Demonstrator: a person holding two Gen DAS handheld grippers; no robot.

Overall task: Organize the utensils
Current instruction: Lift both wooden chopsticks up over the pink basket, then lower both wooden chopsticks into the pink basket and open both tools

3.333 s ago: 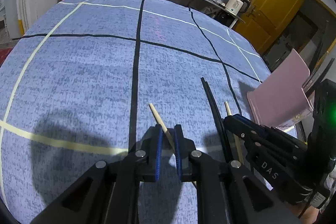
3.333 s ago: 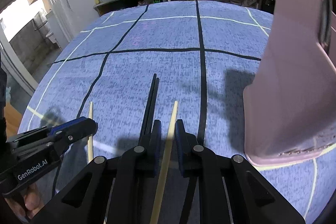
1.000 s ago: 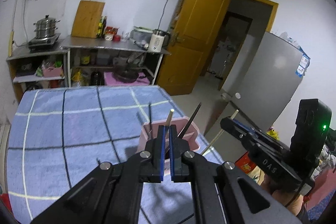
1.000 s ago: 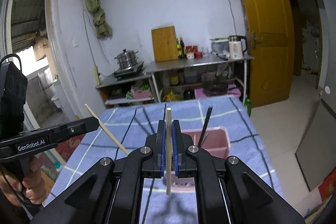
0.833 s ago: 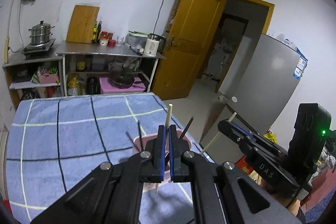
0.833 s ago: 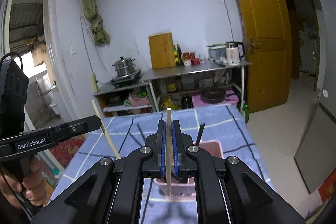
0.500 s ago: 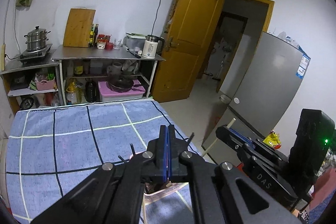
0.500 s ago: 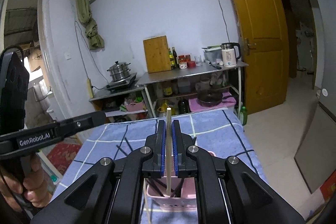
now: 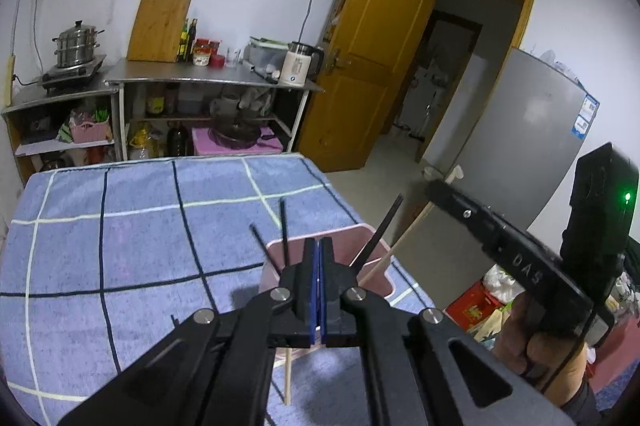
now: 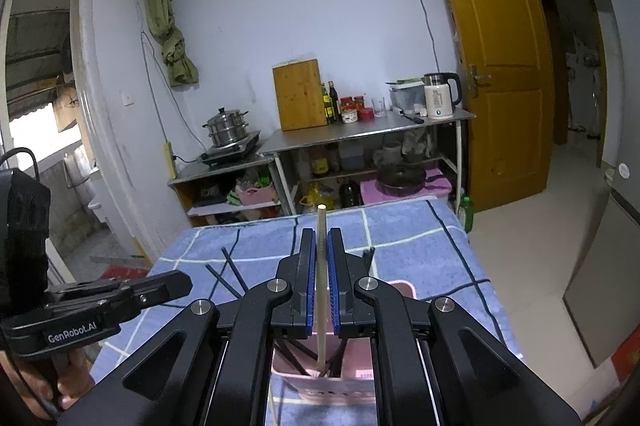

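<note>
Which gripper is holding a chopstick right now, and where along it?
The right gripper pinches a pale wooden chopstick near its upper end. The left gripper is shut; whether it grips the stick below it cannot be told.

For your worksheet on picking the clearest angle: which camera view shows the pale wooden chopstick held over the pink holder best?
The right wrist view: the chopstick stands upright, centred between the right tongs, its lower end inside the pink holder. The left wrist view shows only a slanted stretch of it.

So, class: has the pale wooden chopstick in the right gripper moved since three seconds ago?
Yes. The pale wooden chopstick lay flat on the blue checked tablecloth; now the right gripper holds it upright, its lower end inside the pink plastic holder.
</note>
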